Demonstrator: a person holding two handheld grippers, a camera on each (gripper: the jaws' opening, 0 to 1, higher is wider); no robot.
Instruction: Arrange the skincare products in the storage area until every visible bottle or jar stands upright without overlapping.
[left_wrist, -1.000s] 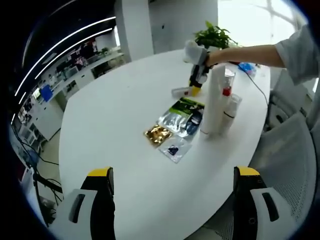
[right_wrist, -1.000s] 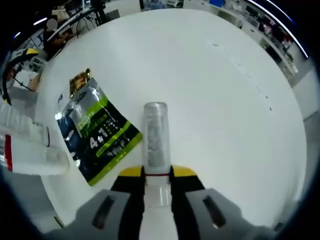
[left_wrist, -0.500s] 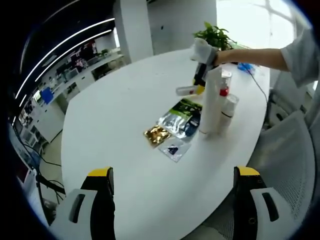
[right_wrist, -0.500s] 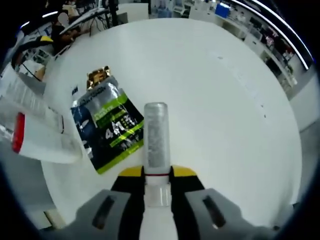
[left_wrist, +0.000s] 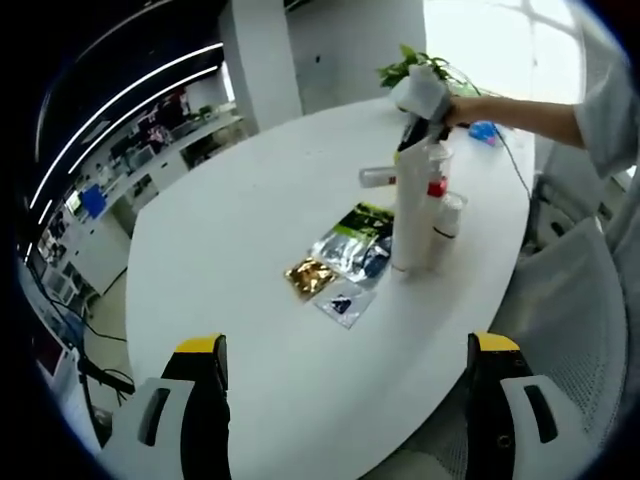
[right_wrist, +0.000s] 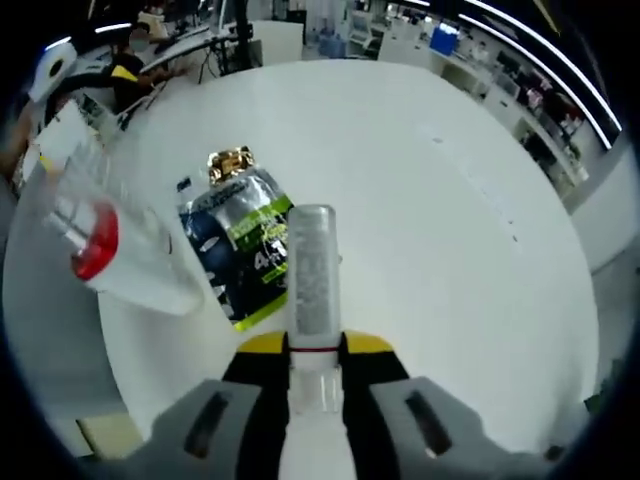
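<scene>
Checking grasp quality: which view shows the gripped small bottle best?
Right gripper view: the small bottle runs straight out from the right gripper, close and sharp. Left gripper view shows the same bottle tiny, held sideways beside the tall white bottle.

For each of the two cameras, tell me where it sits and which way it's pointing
Left gripper view: low at the table's near edge, facing the upright bottles; its open left gripper, a sleeved arm and the raised right gripper show.
Right gripper view: above the table, looking down along the small bottle in its right gripper.
Shared: the green sachet, the gold sachet and the bottles.
</scene>
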